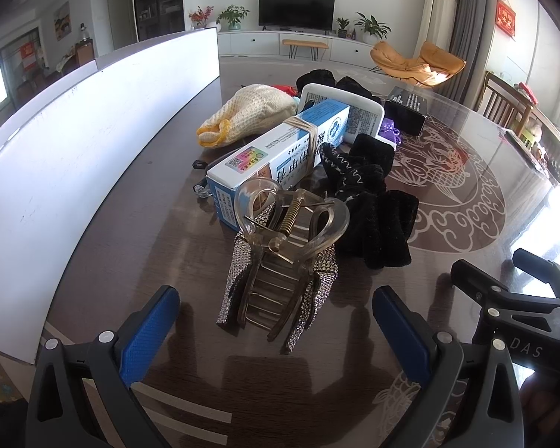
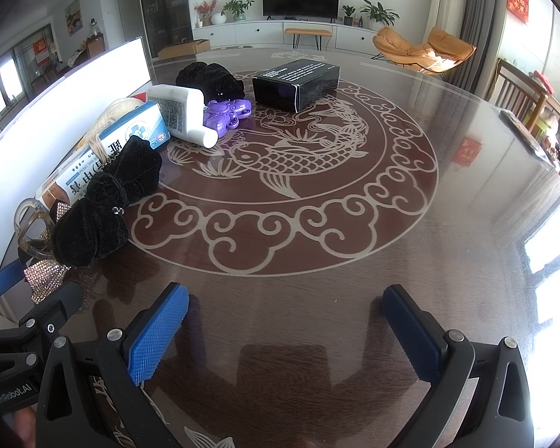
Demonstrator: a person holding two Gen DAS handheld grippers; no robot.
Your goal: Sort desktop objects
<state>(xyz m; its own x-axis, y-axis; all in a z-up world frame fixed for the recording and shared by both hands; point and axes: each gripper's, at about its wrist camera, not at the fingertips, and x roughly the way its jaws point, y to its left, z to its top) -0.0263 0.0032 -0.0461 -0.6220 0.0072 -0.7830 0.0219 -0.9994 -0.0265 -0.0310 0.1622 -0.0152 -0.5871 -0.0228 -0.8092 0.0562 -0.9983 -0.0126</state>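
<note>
A clear rhinestone hair claw (image 1: pixel 280 257) lies on the brown table just ahead of my open, empty left gripper (image 1: pixel 276 321), between its blue pads. Behind it lie a blue-and-white toothpaste box (image 1: pixel 276 145), a black velvet bow (image 1: pixel 369 205), a cream knitted pouch (image 1: pixel 250 115) and a white device (image 1: pixel 351 112). My right gripper (image 2: pixel 285 324) is open and empty over bare table. Its view shows the black bow (image 2: pixel 104 205), the toothpaste box (image 2: pixel 130 130), the white device (image 2: pixel 183 112), a purple toy (image 2: pixel 226 112), black fabric (image 2: pixel 209 78) and a black box (image 2: pixel 298 82).
A long white box wall (image 1: pixel 74 156) runs along the left of the pile. The right gripper's body (image 1: pixel 522 306) shows at the lower right of the left wrist view. The table carries a fish pattern (image 2: pixel 287 156); chairs stand at its far right edge.
</note>
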